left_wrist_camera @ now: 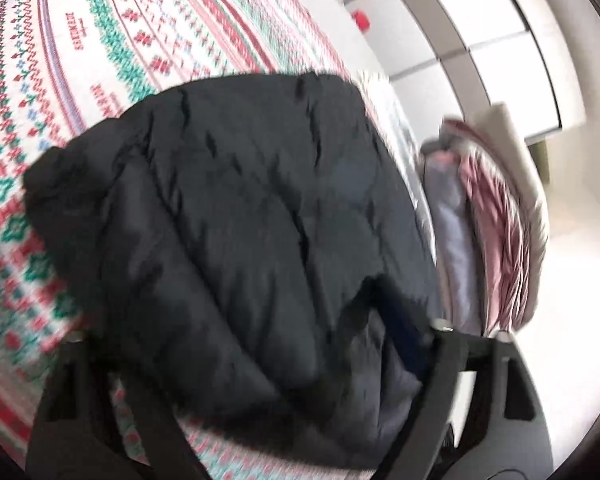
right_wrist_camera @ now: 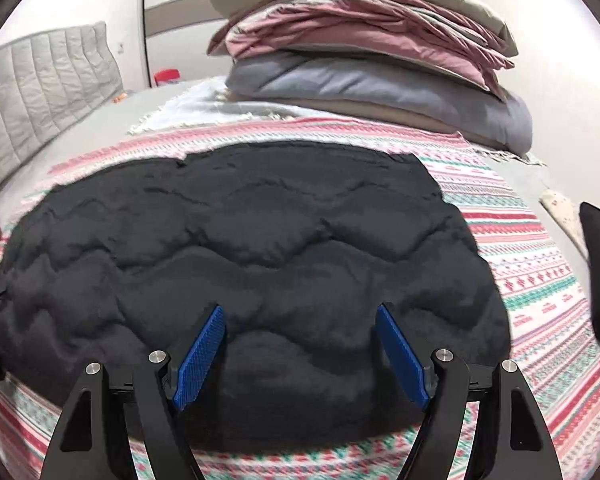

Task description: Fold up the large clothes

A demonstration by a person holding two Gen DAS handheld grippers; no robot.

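- Right gripper [right_wrist_camera: 300, 354]: blue pads [right_wrist_camera: 198, 360] are set wide apart; nothing is held; it is poised over the near hem of the jacket.
- Left gripper [left_wrist_camera: 256, 392]: the black fingers are spread with jacket bulk between them; whether fabric is gripped cannot be told, the view being blurred.
- Black quilted jacket [right_wrist_camera: 260, 256]: laid flat, partly folded, on the patterned blanket [right_wrist_camera: 540, 264] toward the bed's near edge. It is judged soft, puffy, light and somewhat slippery; a hem or side edge is best pinched through stitched seams rather than the padding.
- Stack of folded bedding [right_wrist_camera: 364, 52]: set at the bed's far edge, apart from the jacket.
- Padded headboard [right_wrist_camera: 40, 92]: seen at far left.
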